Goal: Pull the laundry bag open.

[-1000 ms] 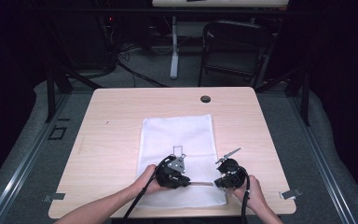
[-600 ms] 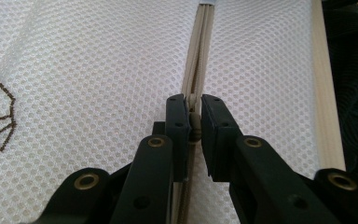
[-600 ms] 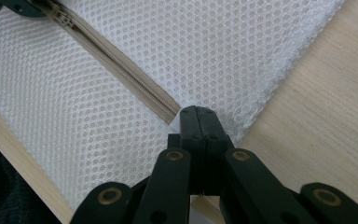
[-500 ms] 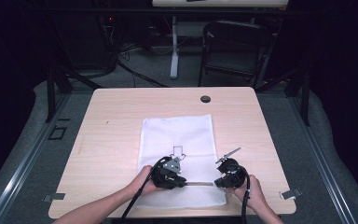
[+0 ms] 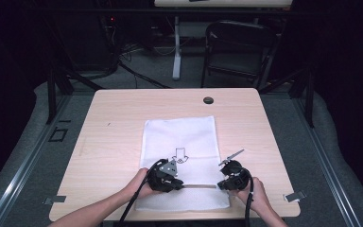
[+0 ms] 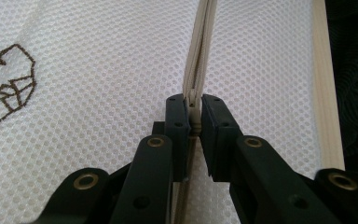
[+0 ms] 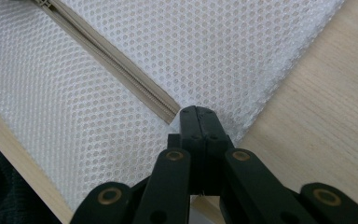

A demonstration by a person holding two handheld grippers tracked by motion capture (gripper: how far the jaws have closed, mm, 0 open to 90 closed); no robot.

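while the white mesh bag (image 5: pixel 182 156) lies flat on the bench (image 5: pixel 108 142), nearer the person's edge, both tools work its zipper (image 5: pixel 198 186), which runs across the bag close to that edge. the left tool (image 6: pixel 194 116) has its jaws pressed in on the zipper's small pull (image 6: pixel 194 101), pinching it from both sides; in the high view this tool (image 5: pixel 178 182) sits at the zipper's left part. the right tool (image 7: pixel 196 122) is pressed together on the bag's fabric at the zipper's end, near the bag's corner and just beside bare wood; from above it (image 5: pixel 221 184) sits at the zipper's right end. ahead of the left tool the two zipper tapes (image 6: pixel 204 42) look meshed together, and the stretch seen from the right tool (image 7: pixel 121 63) also looks shut. whether the bag is being opened or closed cannot be told from this. by my judgement the grips are set, with one end anchored and the pull held, and most of the slide along the track is left to do.
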